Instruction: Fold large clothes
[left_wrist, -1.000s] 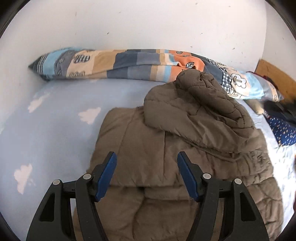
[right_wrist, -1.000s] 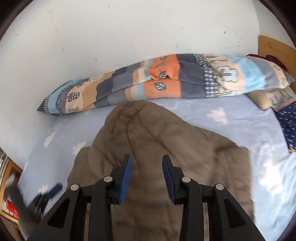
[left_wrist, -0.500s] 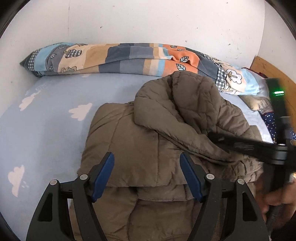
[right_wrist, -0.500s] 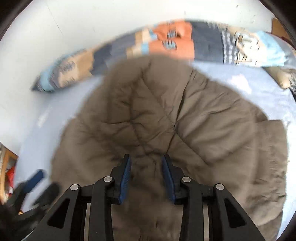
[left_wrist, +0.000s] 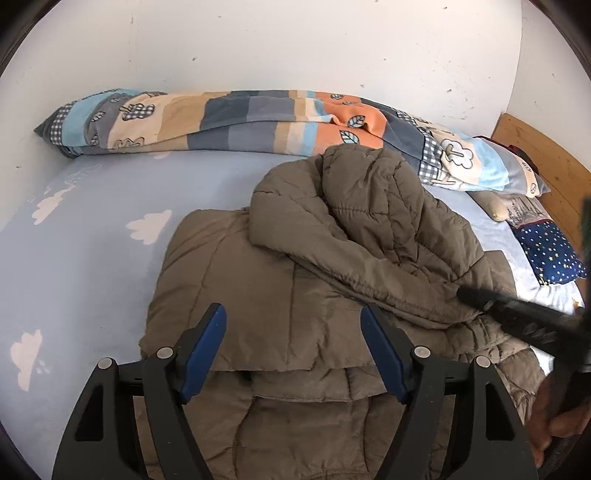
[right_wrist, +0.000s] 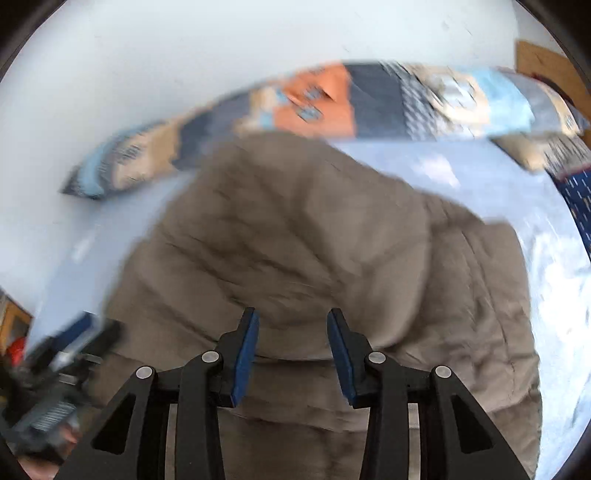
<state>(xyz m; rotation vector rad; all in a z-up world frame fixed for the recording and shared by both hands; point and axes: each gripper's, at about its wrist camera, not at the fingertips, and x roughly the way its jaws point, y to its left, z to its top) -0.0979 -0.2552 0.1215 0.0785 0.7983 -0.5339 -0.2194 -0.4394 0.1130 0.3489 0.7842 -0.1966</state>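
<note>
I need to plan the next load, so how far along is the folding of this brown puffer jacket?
Partly done. The jacket lies on the bed with one panel folded over its middle, but the hood is bunched on top. Neither the left gripper nor the right gripper grips fabric; both have just been opening. Flattening and final folds remain.

Your left gripper (left_wrist: 291, 325) is a black plastic frame with triangular cut-outs, round silver screws at each finger joint, and two fingers faced with blue pads (left_wrist: 201, 354). Your right gripper (right_wrist: 291, 328) is built the same: black linkage arms, silver screw heads, blue pads (right_wrist: 245, 358). At five o'clock in the left view, your bare hand (left_wrist: 557, 424) wraps a black handle.
</note>
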